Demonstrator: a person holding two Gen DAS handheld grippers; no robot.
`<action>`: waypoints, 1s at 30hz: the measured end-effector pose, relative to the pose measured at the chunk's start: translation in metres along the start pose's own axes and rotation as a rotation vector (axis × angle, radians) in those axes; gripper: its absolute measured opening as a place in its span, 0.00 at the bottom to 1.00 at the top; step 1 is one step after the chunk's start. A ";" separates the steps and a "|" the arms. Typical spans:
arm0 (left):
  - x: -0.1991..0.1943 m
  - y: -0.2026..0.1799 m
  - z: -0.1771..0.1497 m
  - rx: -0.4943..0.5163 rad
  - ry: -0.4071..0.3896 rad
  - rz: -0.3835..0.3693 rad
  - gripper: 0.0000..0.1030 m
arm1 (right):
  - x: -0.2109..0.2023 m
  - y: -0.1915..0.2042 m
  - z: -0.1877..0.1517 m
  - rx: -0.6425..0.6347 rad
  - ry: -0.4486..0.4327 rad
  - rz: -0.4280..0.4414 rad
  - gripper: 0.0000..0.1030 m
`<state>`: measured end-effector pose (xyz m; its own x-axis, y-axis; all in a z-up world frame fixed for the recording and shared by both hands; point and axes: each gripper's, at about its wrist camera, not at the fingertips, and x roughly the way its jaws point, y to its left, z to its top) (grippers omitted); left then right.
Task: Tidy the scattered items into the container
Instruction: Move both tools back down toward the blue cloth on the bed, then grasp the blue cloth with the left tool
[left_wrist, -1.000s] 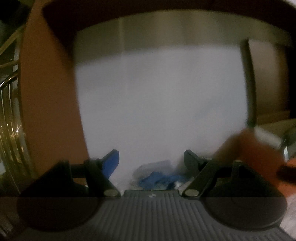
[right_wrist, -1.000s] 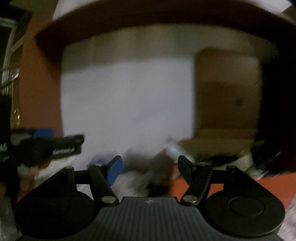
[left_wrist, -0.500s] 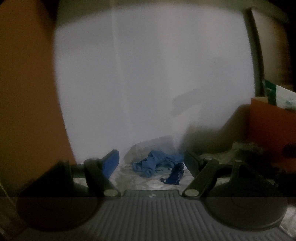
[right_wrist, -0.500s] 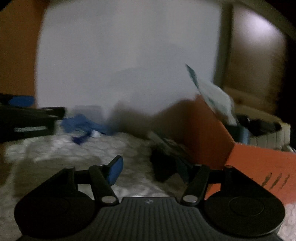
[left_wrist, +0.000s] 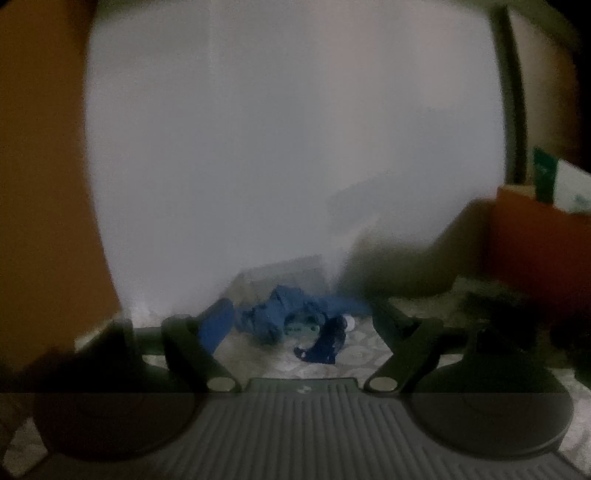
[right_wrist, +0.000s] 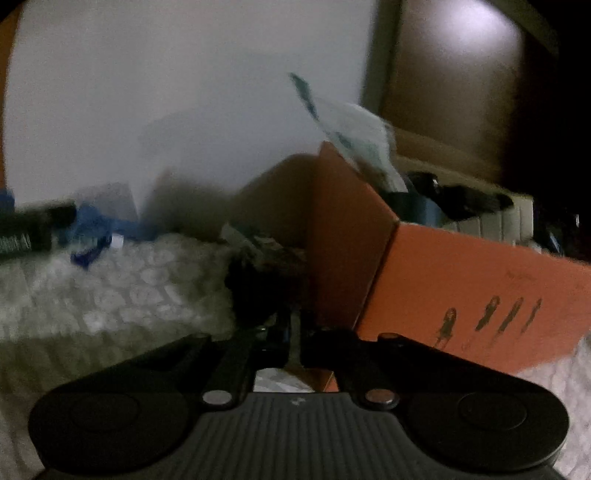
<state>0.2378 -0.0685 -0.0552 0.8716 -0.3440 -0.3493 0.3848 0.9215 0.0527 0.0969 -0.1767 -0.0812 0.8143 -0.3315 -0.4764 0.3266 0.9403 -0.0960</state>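
Observation:
A crumpled blue cloth (left_wrist: 273, 314) lies on the white textured cover by the wall, with a small dark blue piece (left_wrist: 325, 343) beside it. My left gripper (left_wrist: 301, 314) is low in front of them. Its jaws are opening, and the cloth sits ahead between the fingers without touching them. The orange box (right_wrist: 461, 288) stands at the right with a white-green packet (right_wrist: 354, 136) and dark things in it. My right gripper (right_wrist: 293, 325) is shut, its tips sunk into the near edge of a black crumpled item (right_wrist: 255, 273) next to the box's left wall.
A white wall rises close behind the cover (right_wrist: 110, 295). An orange surface (left_wrist: 44, 184) fills the left of the left wrist view. In the right wrist view the left gripper's body (right_wrist: 33, 229) shows at the far left next to the blue cloth (right_wrist: 92, 225).
The right gripper's jaws have come together at the black item, which was between them before. Both views have tilted down towards the cover. The left jaws stand slightly wider.

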 end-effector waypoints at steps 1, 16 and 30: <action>0.003 0.000 0.000 -0.003 0.006 0.001 0.81 | 0.001 0.001 0.000 0.015 0.007 0.008 0.07; 0.076 0.020 0.012 -0.158 0.223 0.008 0.87 | -0.015 0.033 -0.001 -0.080 -0.067 0.090 1.00; 0.045 0.025 0.000 -0.093 0.218 0.080 0.06 | -0.024 0.041 0.007 -0.103 -0.144 0.152 1.00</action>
<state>0.2867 -0.0613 -0.0695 0.8081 -0.2315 -0.5417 0.2790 0.9603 0.0059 0.0944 -0.1305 -0.0677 0.9130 -0.1864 -0.3630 0.1504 0.9807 -0.1253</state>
